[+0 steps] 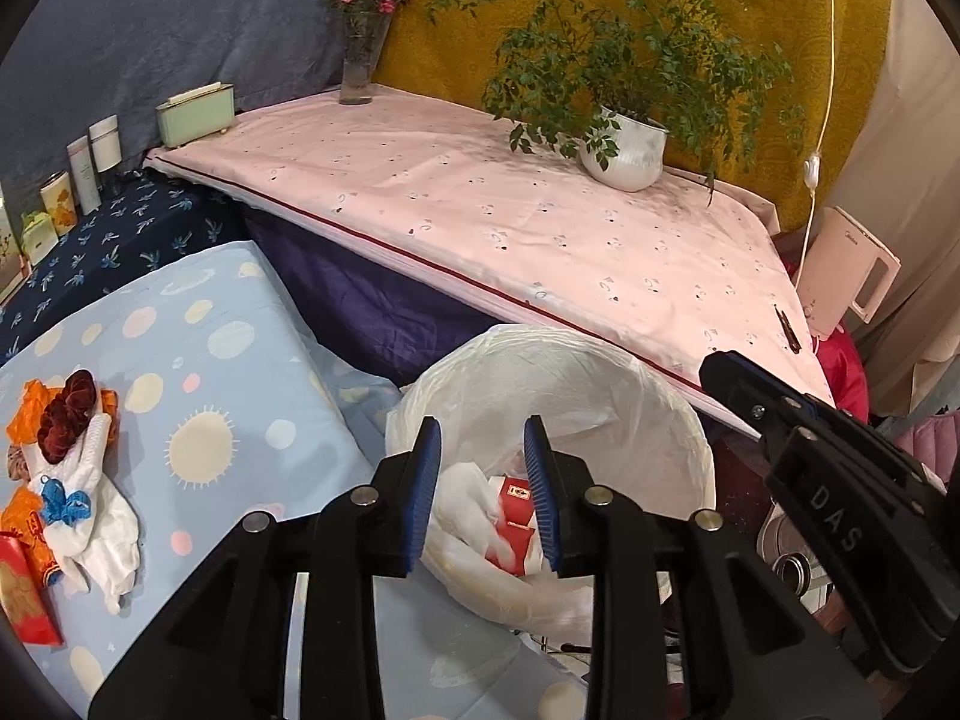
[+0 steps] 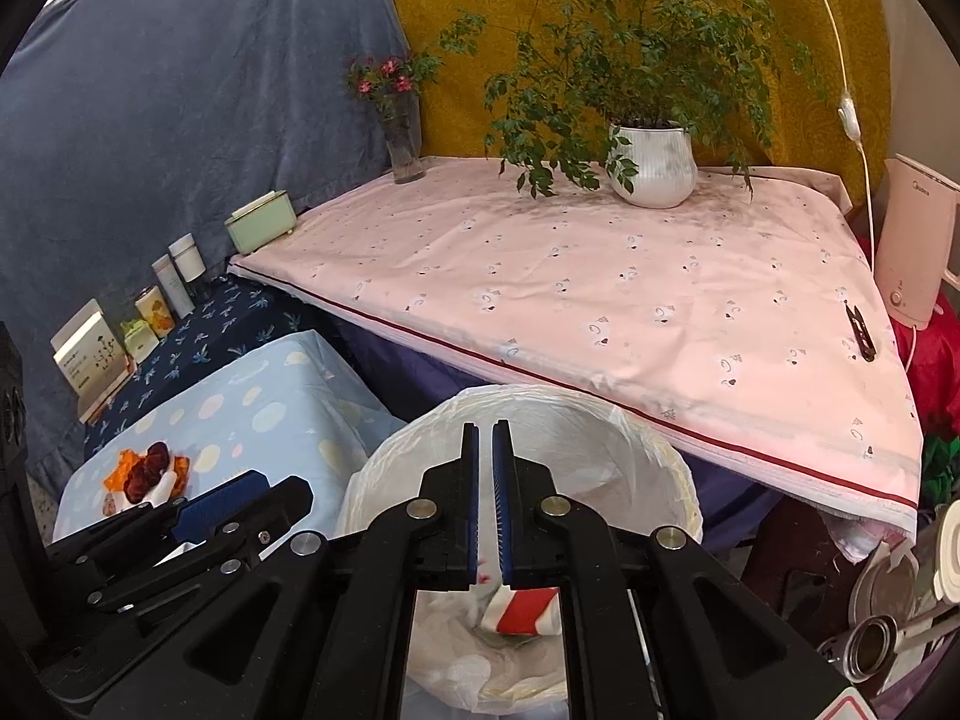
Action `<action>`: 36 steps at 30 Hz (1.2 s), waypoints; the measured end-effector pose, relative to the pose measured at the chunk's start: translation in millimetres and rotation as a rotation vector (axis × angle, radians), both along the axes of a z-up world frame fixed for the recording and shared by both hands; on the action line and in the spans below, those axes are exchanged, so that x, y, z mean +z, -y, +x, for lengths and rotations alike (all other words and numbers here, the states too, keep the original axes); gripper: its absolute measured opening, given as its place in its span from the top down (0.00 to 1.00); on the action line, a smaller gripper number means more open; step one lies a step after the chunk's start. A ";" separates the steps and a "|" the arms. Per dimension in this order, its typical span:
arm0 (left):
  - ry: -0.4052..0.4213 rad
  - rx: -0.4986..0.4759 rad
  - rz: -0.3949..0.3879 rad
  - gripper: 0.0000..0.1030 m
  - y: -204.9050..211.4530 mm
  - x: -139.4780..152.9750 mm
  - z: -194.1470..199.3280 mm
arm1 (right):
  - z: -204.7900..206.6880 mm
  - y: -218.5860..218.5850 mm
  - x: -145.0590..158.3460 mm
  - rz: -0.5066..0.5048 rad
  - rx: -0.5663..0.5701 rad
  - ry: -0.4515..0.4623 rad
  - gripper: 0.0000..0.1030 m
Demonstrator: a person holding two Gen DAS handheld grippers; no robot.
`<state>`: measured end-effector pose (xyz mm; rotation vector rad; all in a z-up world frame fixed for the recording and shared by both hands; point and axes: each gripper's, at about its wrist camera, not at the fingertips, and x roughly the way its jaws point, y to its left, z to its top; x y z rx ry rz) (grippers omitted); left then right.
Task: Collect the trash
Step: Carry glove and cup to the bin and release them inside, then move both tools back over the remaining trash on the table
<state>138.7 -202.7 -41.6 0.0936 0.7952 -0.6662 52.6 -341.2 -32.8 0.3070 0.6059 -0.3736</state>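
The mouth of the white-lined bin [image 1: 630, 396] stood open from above, with a red-and-white box [image 1: 516, 516] and crumpled wrappers low inside. The left hand-held gripper [image 1: 483, 498] and right hand-held gripper [image 2: 486, 504] hung close together over it, leaving little room between them. The pink-covered worktop [image 2: 600, 300] overhung the bin's far side. Its middle was bare; a potted plant [image 2: 651, 165], a vase [image 2: 405, 144] and small scissors [image 2: 861, 333] lined its edges.
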 end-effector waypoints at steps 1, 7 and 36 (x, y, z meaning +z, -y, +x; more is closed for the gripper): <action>-0.001 0.008 -0.003 0.73 -3.3 0.4 0.6 | 0.3 -2.2 1.1 -0.004 0.005 0.001 0.93; 0.002 0.053 -0.009 0.73 -26.1 3.4 4.1 | 3.9 -23.4 8.2 -0.047 0.042 0.002 0.92; -0.024 0.600 0.106 0.37 -293.4 -26.3 20.5 | 65.0 -239.8 -10.6 -0.096 0.508 -0.094 0.61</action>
